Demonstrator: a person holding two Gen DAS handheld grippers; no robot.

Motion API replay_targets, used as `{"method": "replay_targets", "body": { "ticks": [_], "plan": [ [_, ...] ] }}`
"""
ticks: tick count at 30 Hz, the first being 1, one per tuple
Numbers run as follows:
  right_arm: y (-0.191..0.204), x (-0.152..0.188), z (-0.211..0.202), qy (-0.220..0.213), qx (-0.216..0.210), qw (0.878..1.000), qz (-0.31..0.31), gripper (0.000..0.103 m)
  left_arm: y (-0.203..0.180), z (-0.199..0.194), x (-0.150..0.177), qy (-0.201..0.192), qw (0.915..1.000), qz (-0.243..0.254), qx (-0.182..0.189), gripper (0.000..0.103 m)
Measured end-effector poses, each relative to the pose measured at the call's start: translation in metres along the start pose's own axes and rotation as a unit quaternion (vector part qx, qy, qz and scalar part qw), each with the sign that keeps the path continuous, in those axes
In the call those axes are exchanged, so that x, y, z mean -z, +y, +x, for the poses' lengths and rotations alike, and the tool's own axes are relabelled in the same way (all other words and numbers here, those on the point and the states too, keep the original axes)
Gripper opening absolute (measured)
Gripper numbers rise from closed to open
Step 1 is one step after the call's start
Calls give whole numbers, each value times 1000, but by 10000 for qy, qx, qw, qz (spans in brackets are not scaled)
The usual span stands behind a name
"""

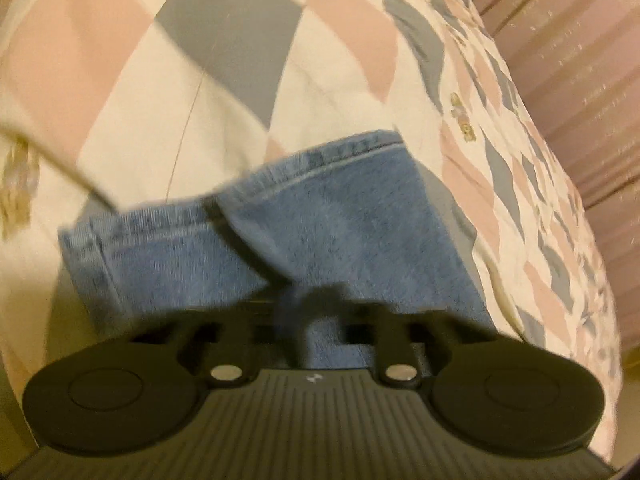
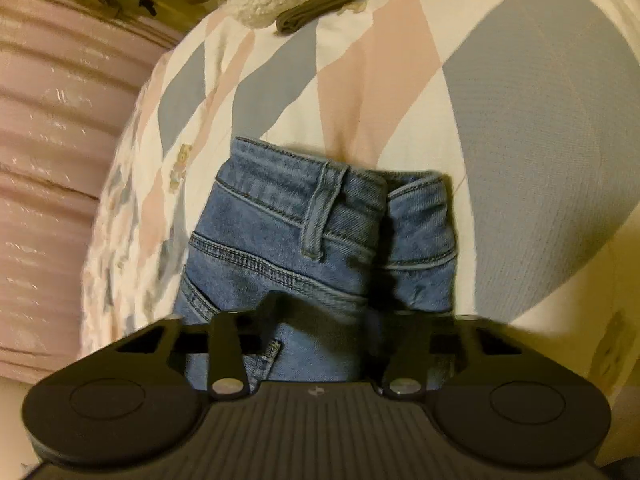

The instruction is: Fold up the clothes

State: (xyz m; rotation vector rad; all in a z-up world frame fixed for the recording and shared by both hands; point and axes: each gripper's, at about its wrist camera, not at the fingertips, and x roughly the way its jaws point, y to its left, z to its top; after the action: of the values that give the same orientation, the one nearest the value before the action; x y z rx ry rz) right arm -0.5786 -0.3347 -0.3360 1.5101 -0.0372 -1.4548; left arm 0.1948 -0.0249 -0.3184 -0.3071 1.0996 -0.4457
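Left gripper (image 1: 308, 300): fingers pressed together, pinching the faded blue denim jeans (image 1: 280, 240) at the hems.
Right gripper (image 2: 320, 312): fingers narrowed at the waistband; whether they pinched it could not be told.
Risk: one layer might slip, skewing the fold on the diamond-patterned quilt (image 2: 520, 120).

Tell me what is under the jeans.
The jeans lie on a bedspread with pink, grey and cream diamonds, which shows on all sides of them. Whatever sits directly beneath the denim is covered and cannot be seen.
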Motion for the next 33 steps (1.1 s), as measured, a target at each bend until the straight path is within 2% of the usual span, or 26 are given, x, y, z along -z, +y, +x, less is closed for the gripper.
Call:
{"method": "replay_targets", "body": {
  "ticks": [2, 3, 8, 10, 13, 15, 17, 21, 27, 33],
  "plan": [
    [5, -2, -5, -30, 14, 9998, -193, 15, -2, -19, -4, -193, 9995, 214, 158, 0],
    [8, -2, -9, -65, -1, 9995, -302, 12, -5, -31, -4, -287, 9986, 400, 204, 0],
    [30, -10, -39, -131, -158, 9974, -695, 9, -13, -96, -1, -740, 9900, 1154, 340, 0],
    [37, -15, -55, -162, -326, 9965, -750, 9, -4, -105, 4, -713, 9879, 1368, 175, 1],
    [36, -19, -69, -129, -329, 9953, -907, 8, 17, -83, 22, -316, 9887, 1449, -225, 1],
    [23, -17, -59, -27, -107, 9961, -881, 9, 30, -64, 36, -113, 9888, 1412, -474, 1],
    [6, -12, -42, 91, 164, 9972, -721, 9, 39, -55, 47, -119, 9894, 1339, -553, 1],
    [-2, -9, -25, 129, 437, 9967, -679, 9, 39, -59, 45, -154, 9900, 1317, -477, 1],
    [18, -13, -43, 32, 356, 9935, -1078, 8, 36, -74, 44, -262, 9885, 1449, -344, 1],
    [19, -12, -51, -68, 445, 9931, -1078, 8, 35, -81, 49, -240, 9846, 1709, -277, 1]
  ]
}}
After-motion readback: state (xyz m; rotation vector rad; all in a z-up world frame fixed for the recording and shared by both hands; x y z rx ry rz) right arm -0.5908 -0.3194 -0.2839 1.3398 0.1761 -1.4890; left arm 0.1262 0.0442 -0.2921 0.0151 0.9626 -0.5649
